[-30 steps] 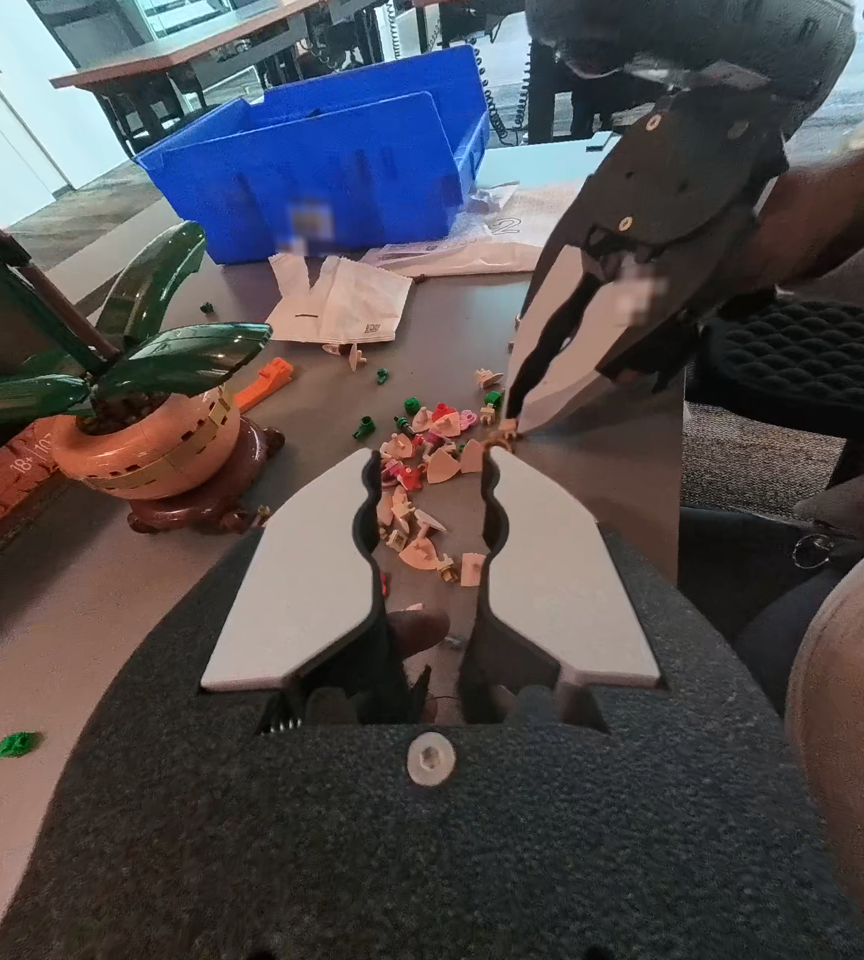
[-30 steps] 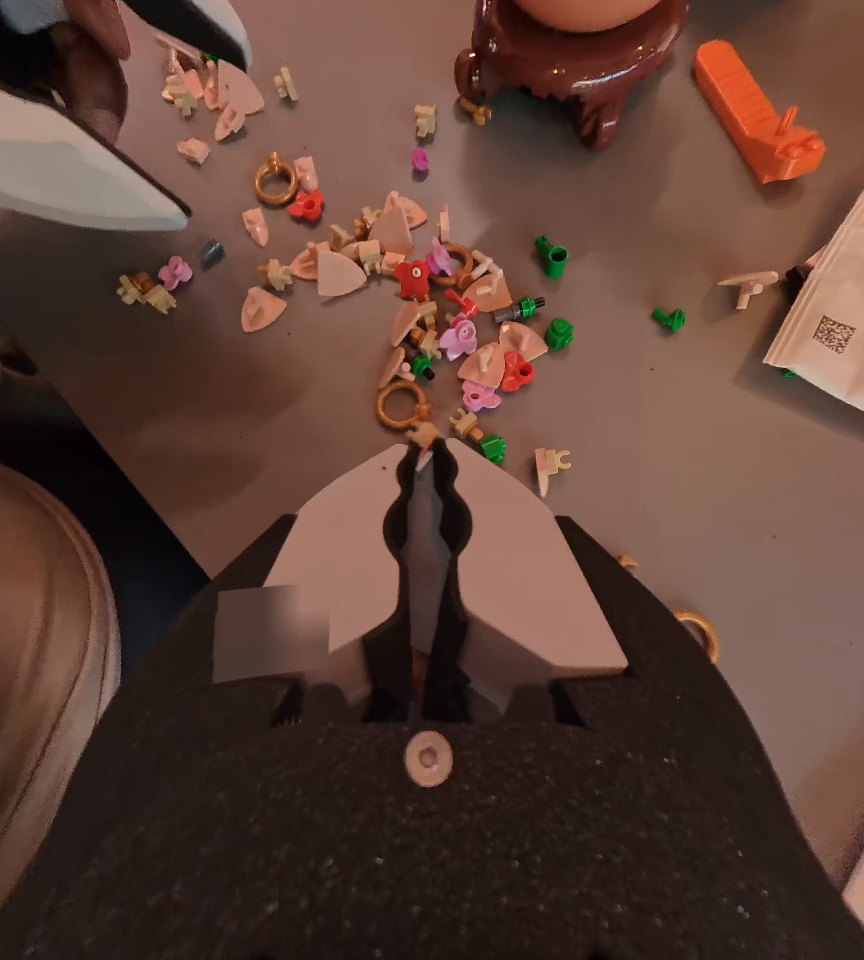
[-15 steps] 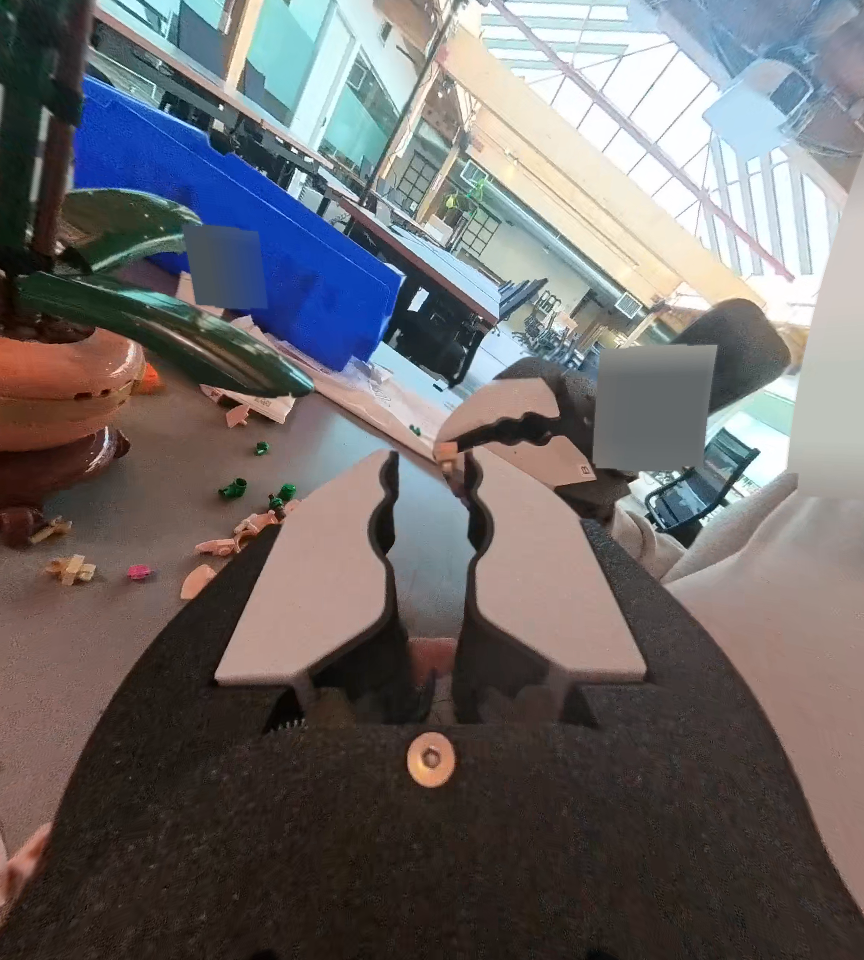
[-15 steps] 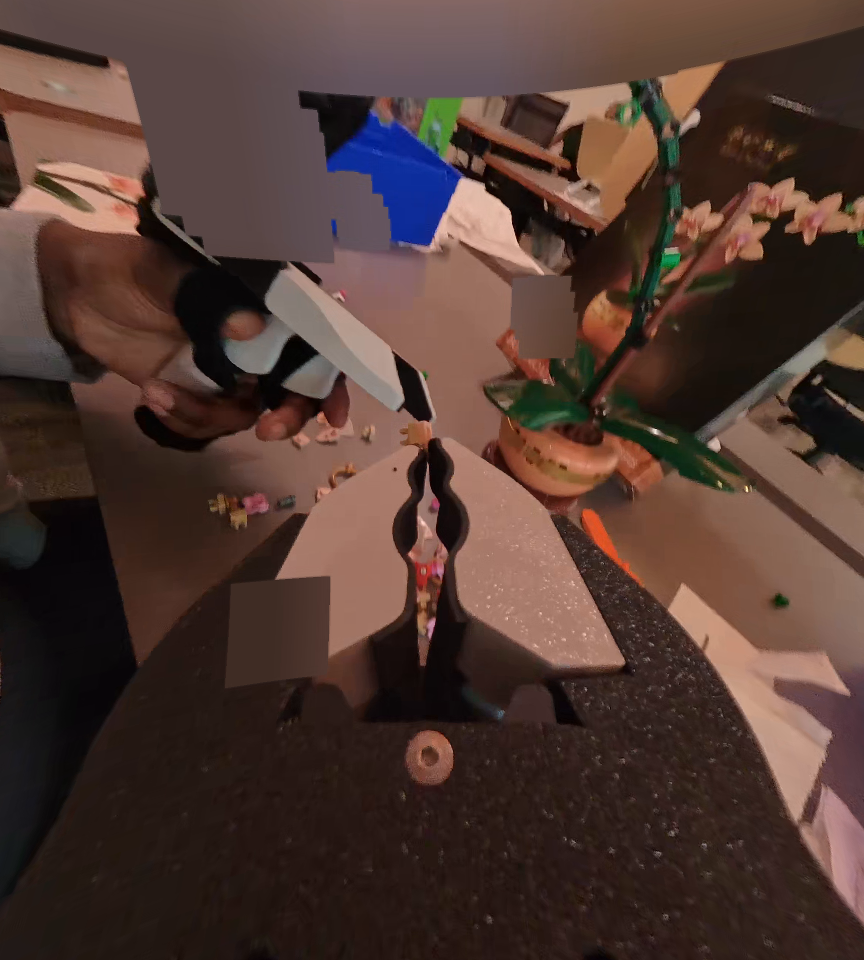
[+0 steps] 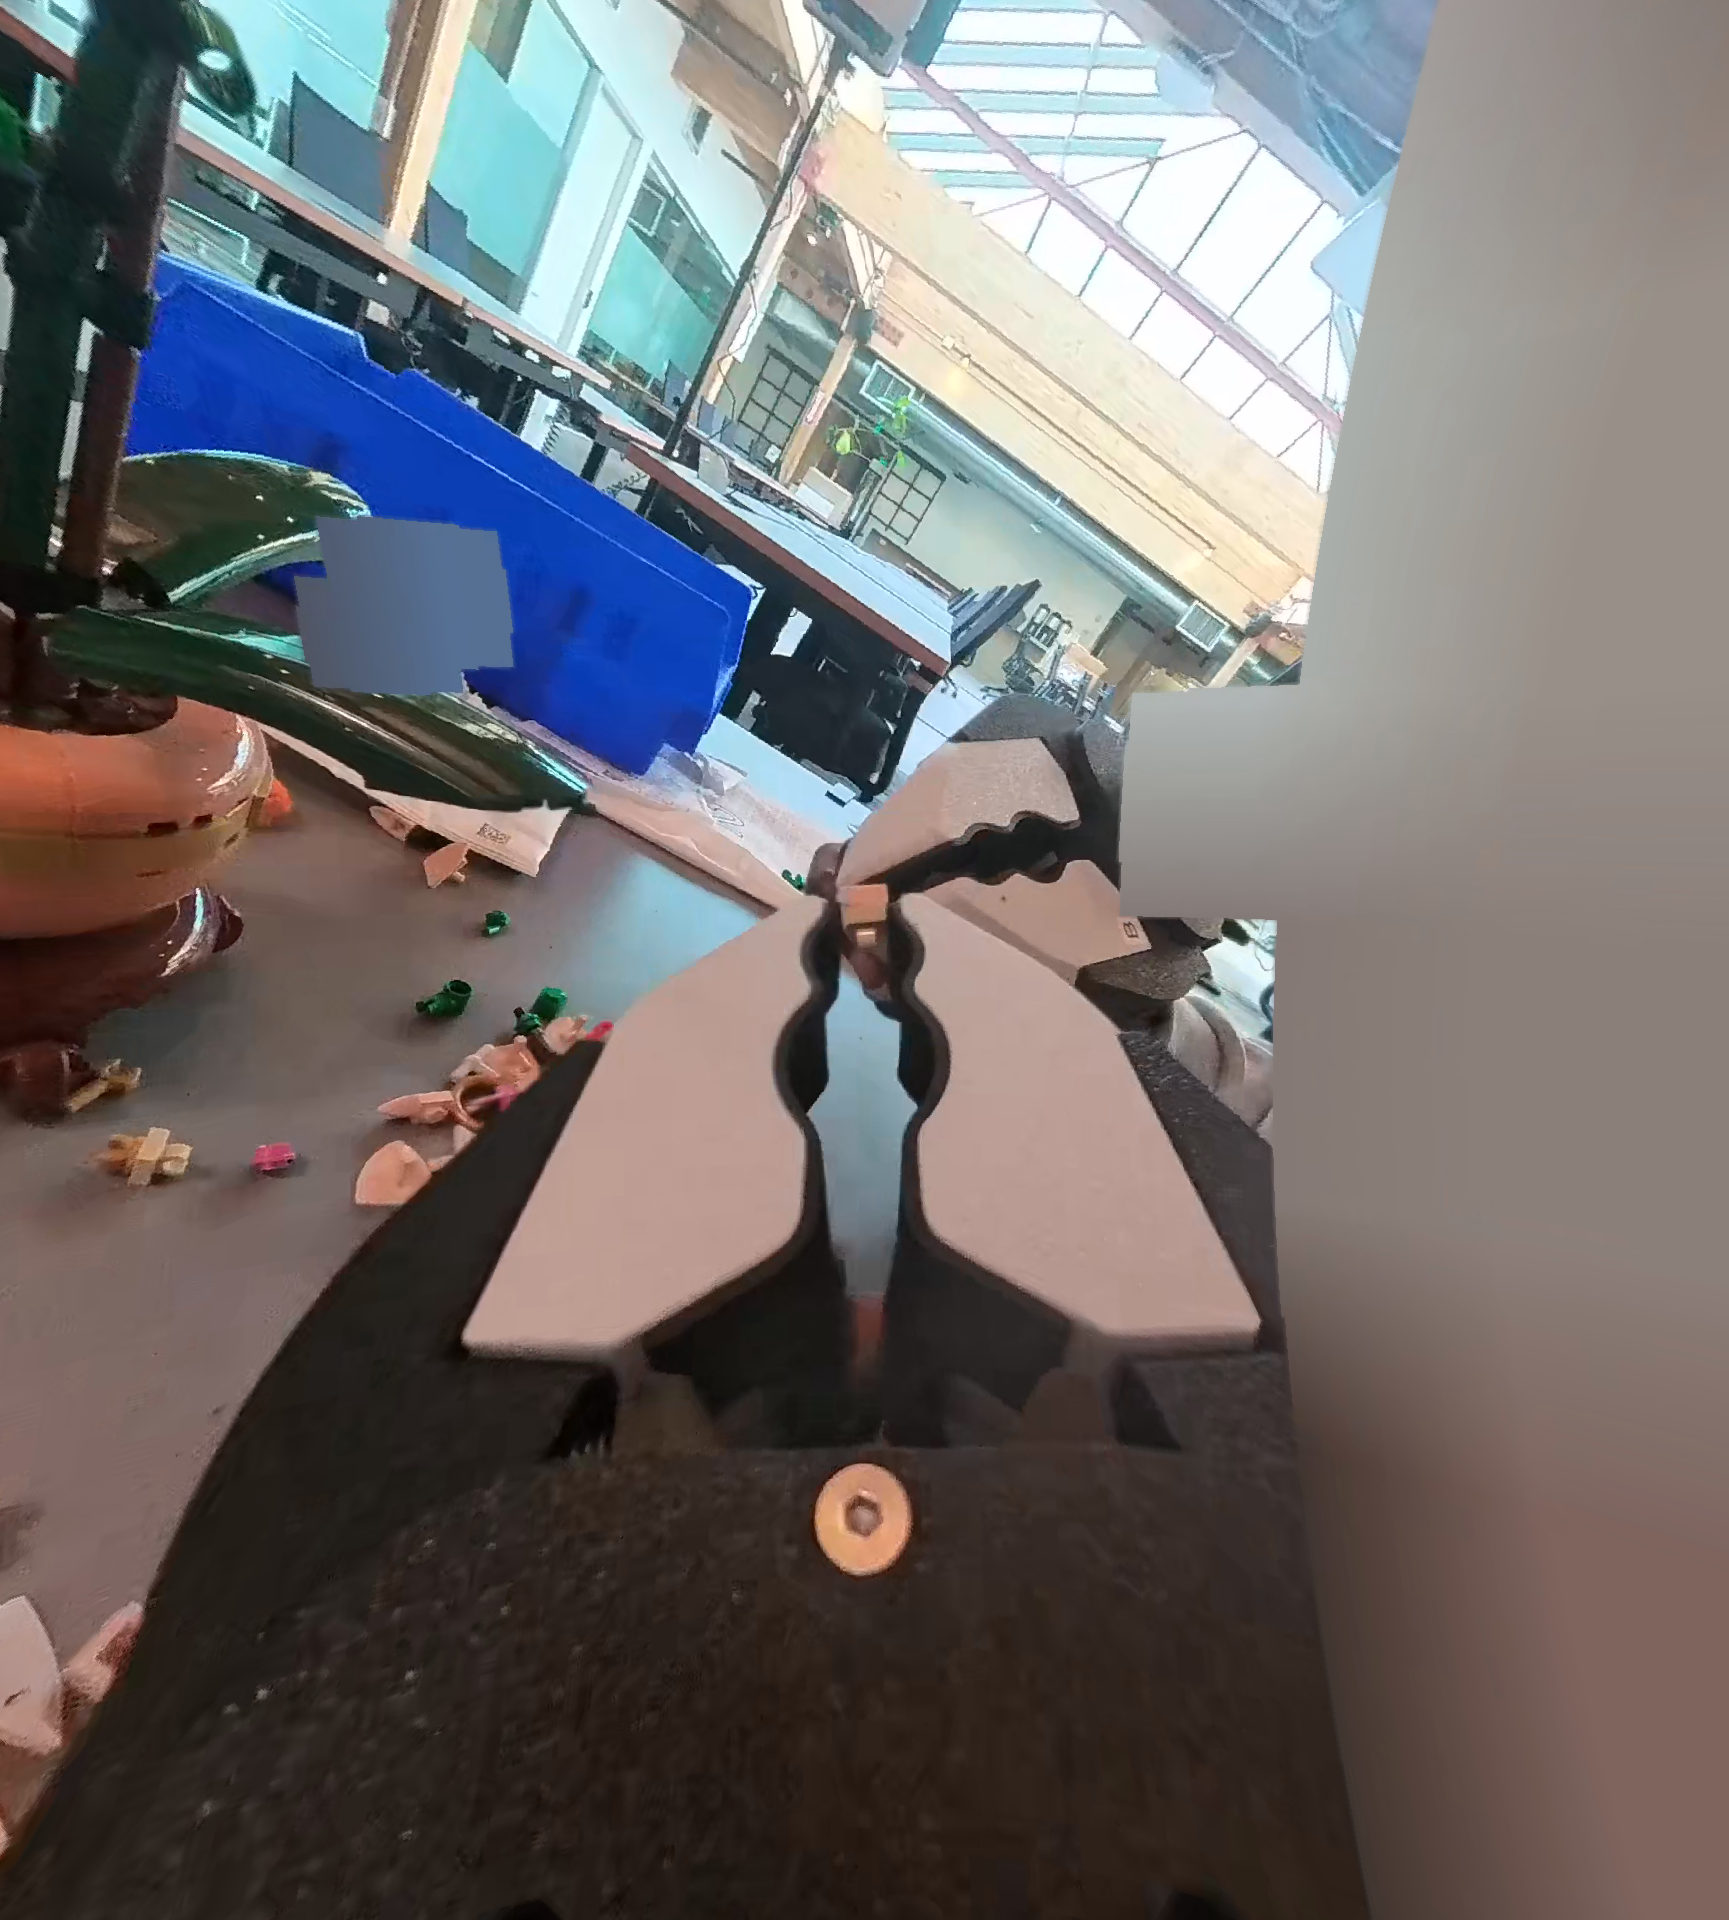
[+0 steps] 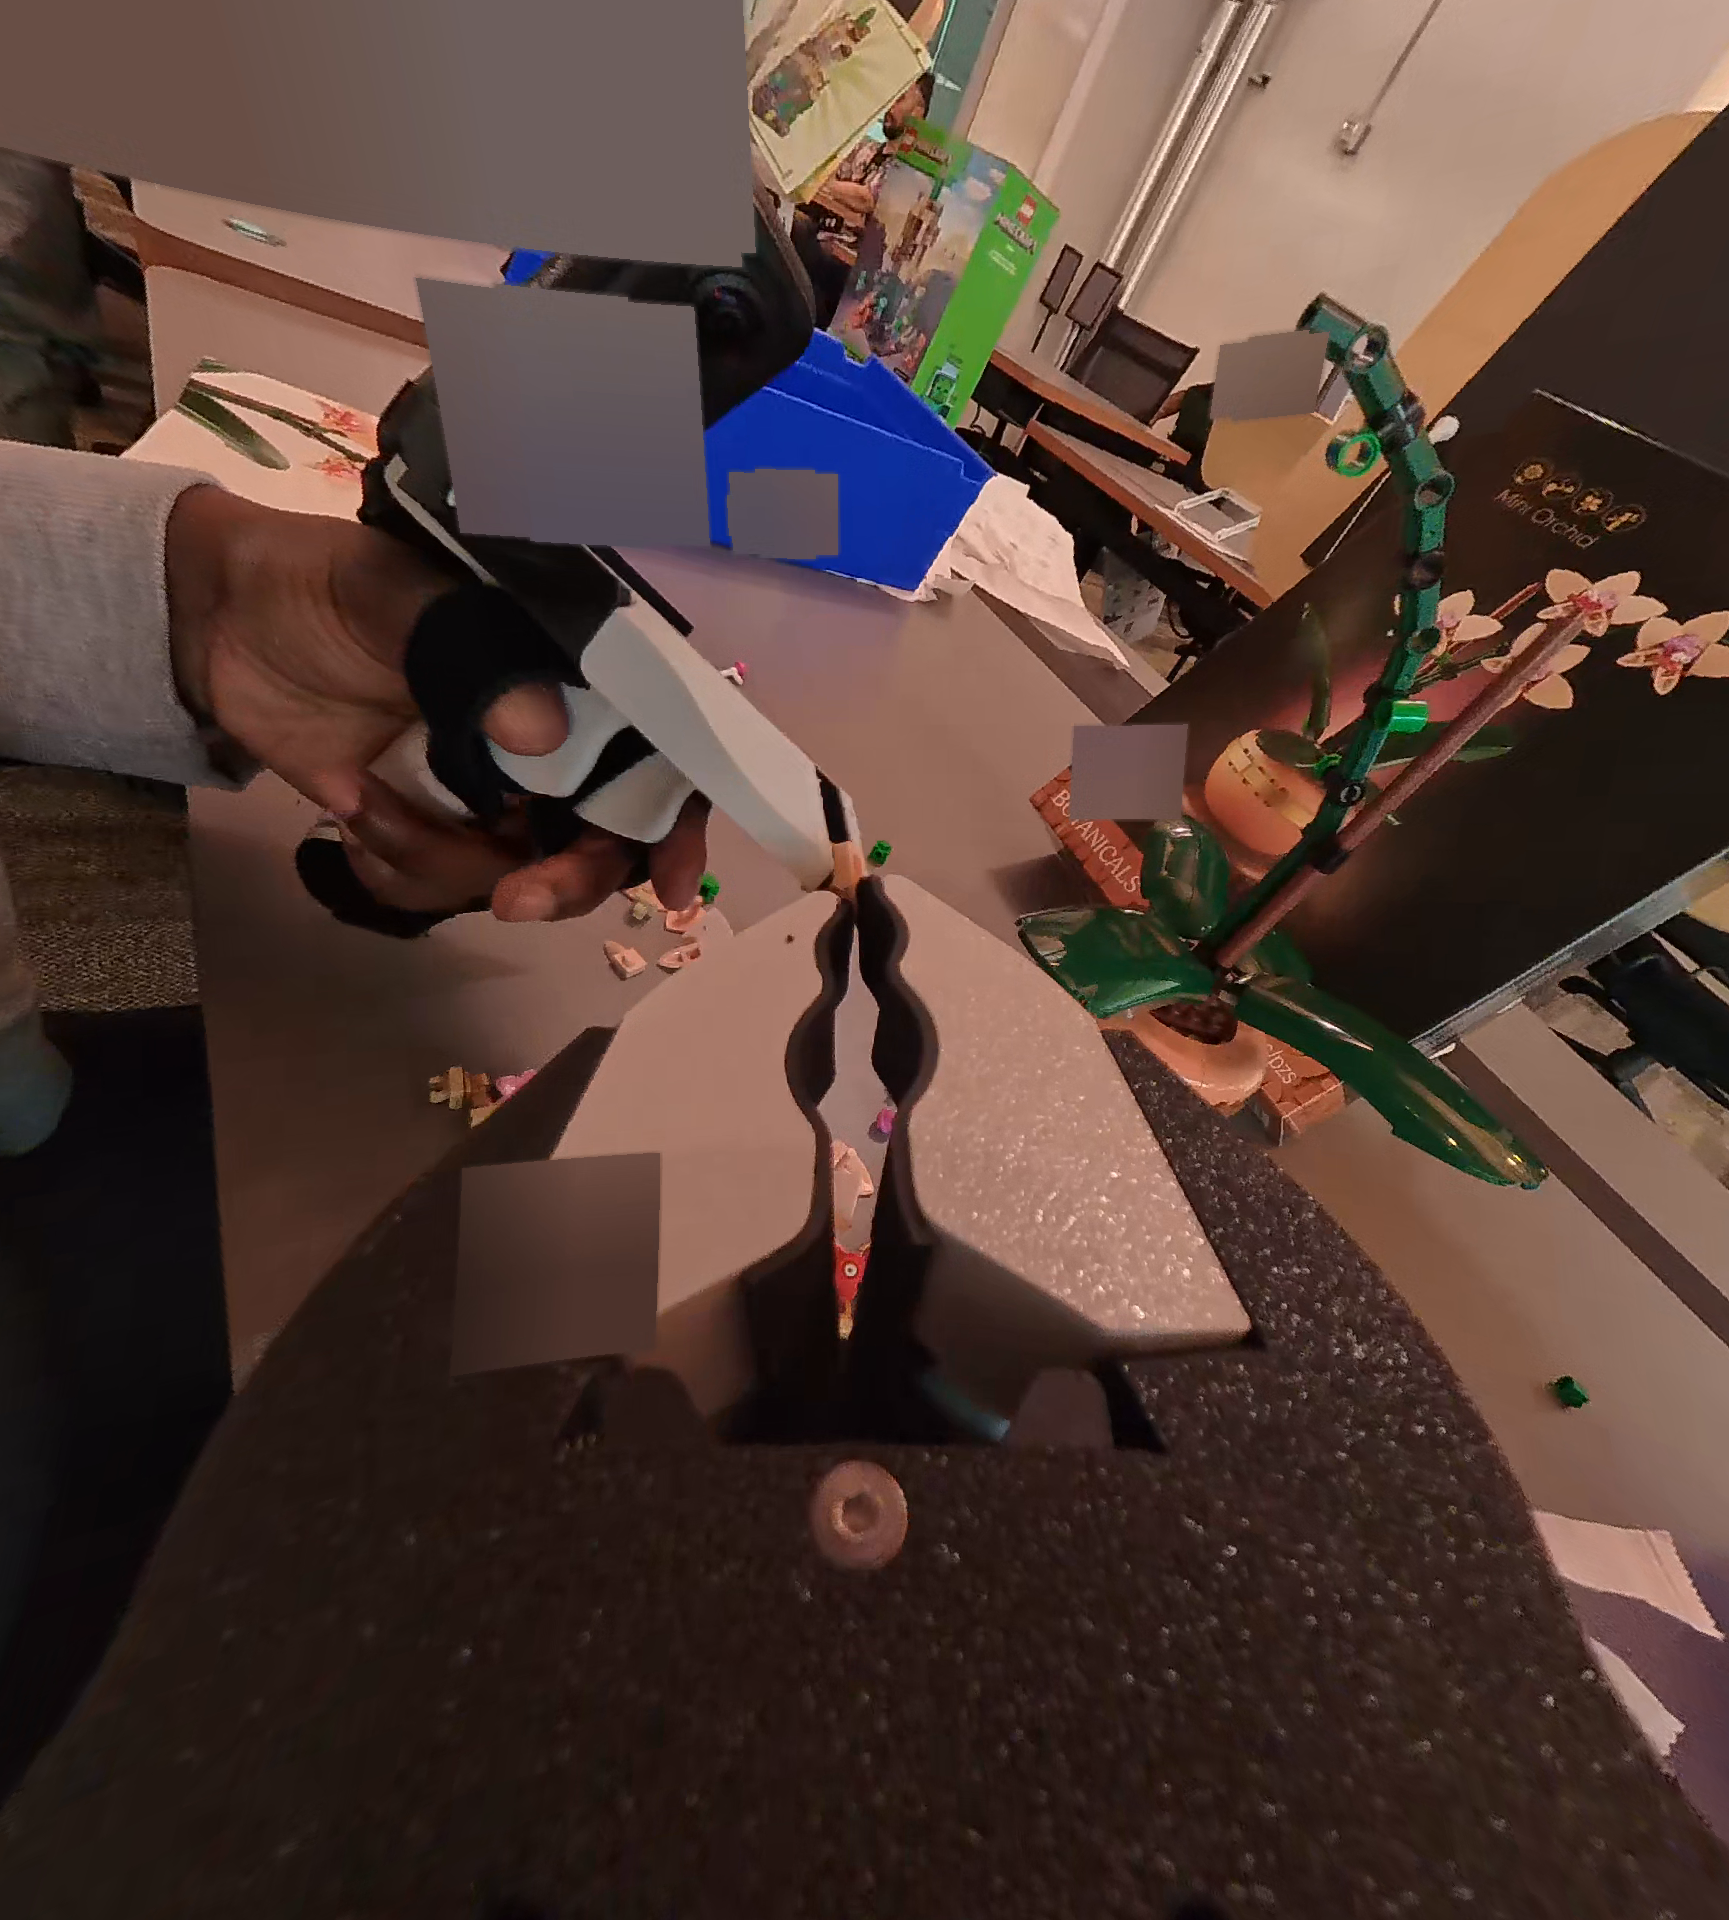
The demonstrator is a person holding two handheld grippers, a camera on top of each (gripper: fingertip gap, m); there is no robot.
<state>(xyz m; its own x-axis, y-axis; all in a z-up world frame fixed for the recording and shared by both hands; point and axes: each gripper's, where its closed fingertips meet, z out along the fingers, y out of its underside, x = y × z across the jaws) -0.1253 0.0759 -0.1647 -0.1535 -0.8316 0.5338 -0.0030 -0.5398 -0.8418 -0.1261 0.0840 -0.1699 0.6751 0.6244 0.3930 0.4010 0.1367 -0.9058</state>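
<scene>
My left gripper and my right gripper meet tip to tip in the air above the grey table. A small tan brick piece sits between my left fingertips, and the left jaws are closed in on it. In the right wrist view the same piece sticks out of my nearly closed right tips. The left gripper touches it from the upper left, held by a hand. The right gripper shows just beyond my left tips.
A brick-built orchid in a pink pot stands at the left and also shows in the right wrist view. Several small loose pieces lie on the table. A blue bin, white paper bags and a black box stand behind. Less than 4 cm separates the two grippers' tips.
Both grippers have risen off the table and come together. The right one carries the tan piece up. The left jaws have narrowed onto it.
</scene>
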